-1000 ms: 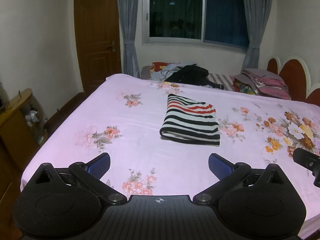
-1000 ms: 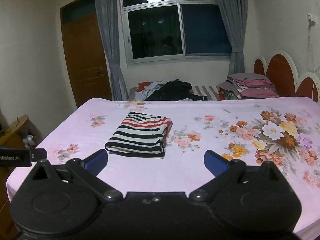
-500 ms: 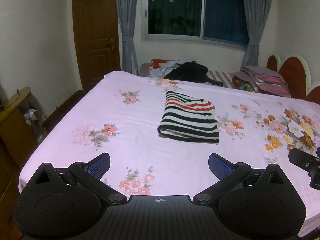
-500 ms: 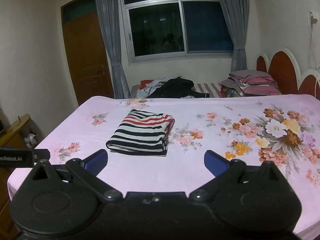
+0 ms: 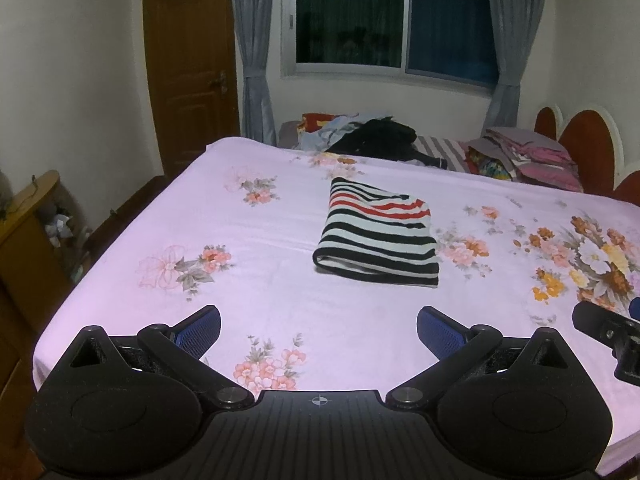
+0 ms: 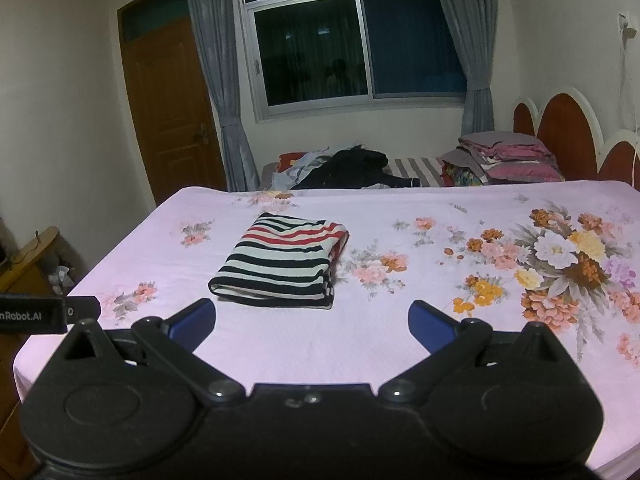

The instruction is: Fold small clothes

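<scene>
the folded striped garment (image 5: 378, 240) lies ahead on the bed (image 5: 256, 304), slightly right of my left gripper (image 5: 319, 330), left of my right gripper (image 6: 310, 326); both released, empty.

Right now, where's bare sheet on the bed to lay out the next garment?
Free: the sheet left of the striped folded garment, out to the bed's left edge, and the strip between it and the open left tool and right tool. Right of it is bare too. Crowded: the clothes pile and folded stack beyond the far edge.
</scene>
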`<state>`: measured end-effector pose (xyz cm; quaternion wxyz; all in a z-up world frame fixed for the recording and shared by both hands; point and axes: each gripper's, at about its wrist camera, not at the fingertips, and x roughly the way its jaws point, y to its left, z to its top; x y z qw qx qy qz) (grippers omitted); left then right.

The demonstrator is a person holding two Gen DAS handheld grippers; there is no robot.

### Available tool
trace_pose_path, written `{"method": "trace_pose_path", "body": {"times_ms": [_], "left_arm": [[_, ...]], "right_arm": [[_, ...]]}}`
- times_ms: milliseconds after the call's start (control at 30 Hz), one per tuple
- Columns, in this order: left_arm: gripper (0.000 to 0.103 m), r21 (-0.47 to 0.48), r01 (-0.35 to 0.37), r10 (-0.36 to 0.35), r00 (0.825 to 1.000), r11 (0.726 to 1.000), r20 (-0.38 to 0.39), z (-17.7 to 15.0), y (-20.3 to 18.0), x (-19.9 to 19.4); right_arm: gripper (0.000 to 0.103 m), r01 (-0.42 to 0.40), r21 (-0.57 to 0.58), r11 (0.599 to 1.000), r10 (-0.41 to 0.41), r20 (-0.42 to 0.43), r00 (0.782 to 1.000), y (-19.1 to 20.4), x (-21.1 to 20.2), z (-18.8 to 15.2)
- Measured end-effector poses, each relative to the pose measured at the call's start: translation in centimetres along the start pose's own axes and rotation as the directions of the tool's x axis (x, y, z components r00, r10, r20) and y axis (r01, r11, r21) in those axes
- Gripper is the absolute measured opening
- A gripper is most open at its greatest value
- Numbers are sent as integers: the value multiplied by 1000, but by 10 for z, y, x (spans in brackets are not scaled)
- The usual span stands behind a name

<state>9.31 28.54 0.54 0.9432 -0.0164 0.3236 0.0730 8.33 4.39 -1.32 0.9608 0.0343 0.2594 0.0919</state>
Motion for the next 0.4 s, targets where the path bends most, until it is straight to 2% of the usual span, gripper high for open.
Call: {"method": "trace_pose_path", "body": {"times_ms": [267, 333, 400], "left_arm": [[103, 13, 33, -33, 999, 999, 10, 3, 1, 34], [103, 19, 7, -7, 1000, 1000, 7, 7, 3, 55], [103, 2, 23, -23, 1000, 1000, 13, 12, 12, 84]], "right_arm": [[103, 24, 15, 1000, -23, -45, 999, -8, 22, -4], [103, 42, 28, 999, -40, -64, 997, -14, 30, -7], [103, 73, 41, 996, -69, -89, 994, -24, 41, -13]]}}
